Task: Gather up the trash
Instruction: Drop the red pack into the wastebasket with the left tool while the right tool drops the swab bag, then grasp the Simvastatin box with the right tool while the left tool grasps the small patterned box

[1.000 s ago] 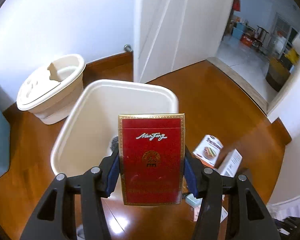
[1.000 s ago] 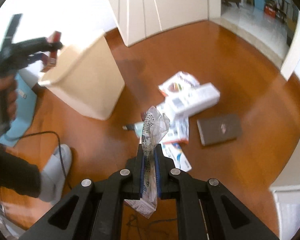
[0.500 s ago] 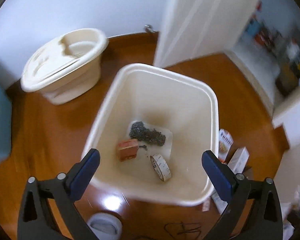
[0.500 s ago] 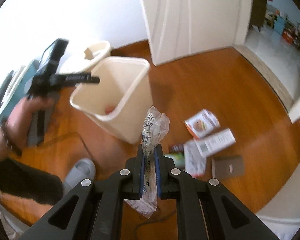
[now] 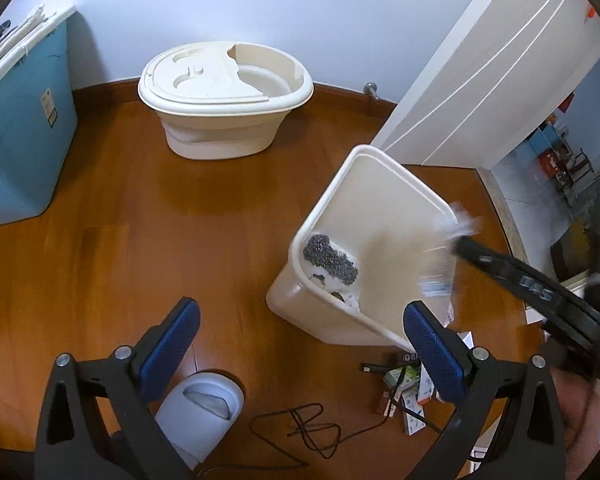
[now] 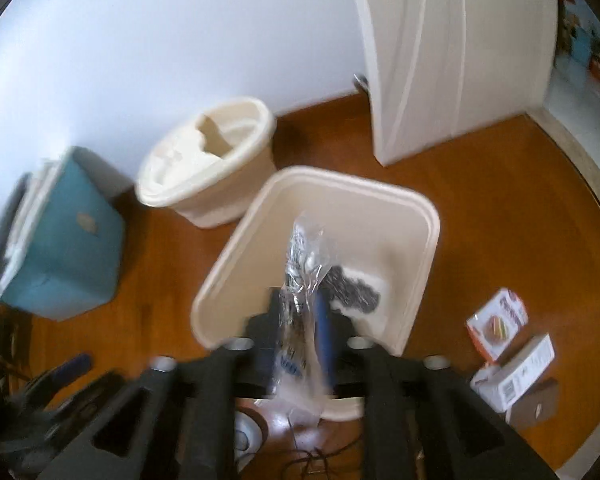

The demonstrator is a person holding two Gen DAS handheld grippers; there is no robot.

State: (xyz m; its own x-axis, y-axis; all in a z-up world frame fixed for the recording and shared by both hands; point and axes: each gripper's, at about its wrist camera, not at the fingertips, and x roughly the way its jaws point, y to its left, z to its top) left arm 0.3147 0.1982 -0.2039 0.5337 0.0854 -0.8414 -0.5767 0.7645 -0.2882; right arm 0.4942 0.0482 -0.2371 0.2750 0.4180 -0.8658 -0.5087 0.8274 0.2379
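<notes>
Wooden floor (image 5: 180, 220), wrapper (image 6: 304, 272) over bin (image 6: 428, 256)

Your right tongs (image 6: 300, 320) are hovering over the bin (image 6: 428, 240), clamping a plastic wrapper (image 6: 304, 280). Your left tongs (image 5: 296, 340) are gaping left of it. A bucket (image 5: 224, 120) is sitting behind, with boxes (image 6: 512, 360) lying on the floor (image 5: 140, 220) to the bin's right.

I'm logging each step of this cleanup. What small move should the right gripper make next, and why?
Probably open the right gripper: it pinches the clear plastic wrapper right over the cream bin's open mouth, so the wrapper should drop inside.
</notes>
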